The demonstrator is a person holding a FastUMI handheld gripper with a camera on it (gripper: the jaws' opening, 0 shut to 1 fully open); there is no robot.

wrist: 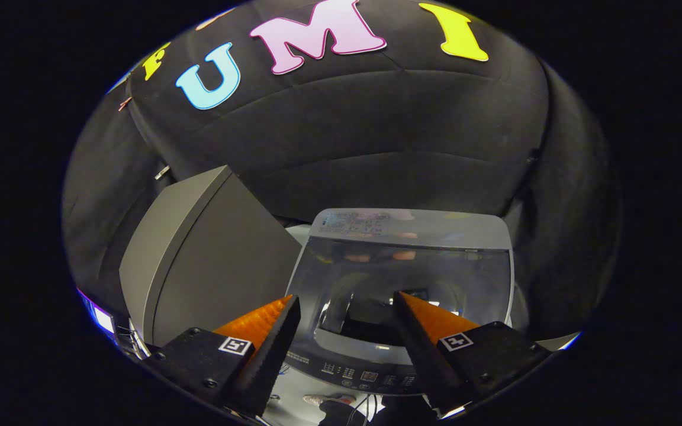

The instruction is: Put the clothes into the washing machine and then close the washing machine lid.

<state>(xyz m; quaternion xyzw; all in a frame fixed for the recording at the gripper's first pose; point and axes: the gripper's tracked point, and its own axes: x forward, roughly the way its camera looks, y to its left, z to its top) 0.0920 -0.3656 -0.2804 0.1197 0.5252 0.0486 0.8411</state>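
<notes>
Claw point(346, 303) spread wide, its fingers holding nothing, above the washing machine point(403, 284). The machine's transparent lid point(400, 278) lies just ahead of and between the fingers. A grey cabinet point(205, 260) stands just beside the machine.

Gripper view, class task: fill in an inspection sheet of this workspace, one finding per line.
Surface: pale floor below the machine.
Job's things: grey top-loading washing machine, its clear lid raised; no clothes seen.
Clutter: tall grey box-shaped cabinet left of the machine.
Grippers: gripper open, fingers apart over the machine's opening, holding nothing.
Cables: thin dark cables on the floor.
Surroundings: black cloth booth wall behind; a person's shoe below.
</notes>
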